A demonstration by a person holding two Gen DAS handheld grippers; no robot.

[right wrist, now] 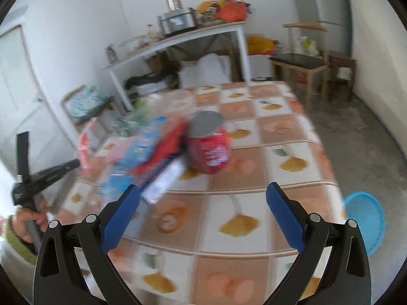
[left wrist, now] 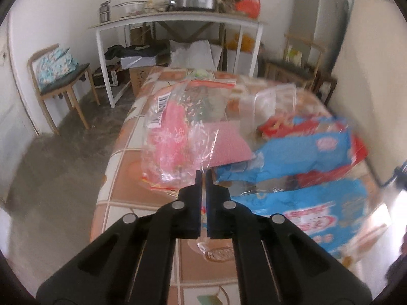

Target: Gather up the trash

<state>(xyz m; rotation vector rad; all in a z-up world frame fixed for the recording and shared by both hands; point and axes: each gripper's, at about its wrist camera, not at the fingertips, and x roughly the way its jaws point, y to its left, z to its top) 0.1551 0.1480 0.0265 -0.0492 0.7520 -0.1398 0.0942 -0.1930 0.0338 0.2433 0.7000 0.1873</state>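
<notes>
The left gripper [left wrist: 203, 175] is clenched on the corner of one clear plastic bag [left wrist: 183, 132], lifted over the checked tablecloth [right wrist: 254, 203]. The right gripper [right wrist: 203, 193] hangs released above the cloth, near one red can [right wrist: 209, 147], two blue wrappers [left wrist: 305, 152] and one blue basin [right wrist: 366, 218] on the floor.

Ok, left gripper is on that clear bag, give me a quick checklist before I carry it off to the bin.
1. Left gripper shut on the clear plastic bag: ok, pinched at its corner.
2. Bag free of the blue wrappers: cannot tell, they overlap and the picture is blurred.
3. Right gripper open and empty: ok.
4. Red can upright on the table: ok, apart from the right gripper.
5. Blue basket on the floor beside the table: ok, contents cannot tell.
</notes>
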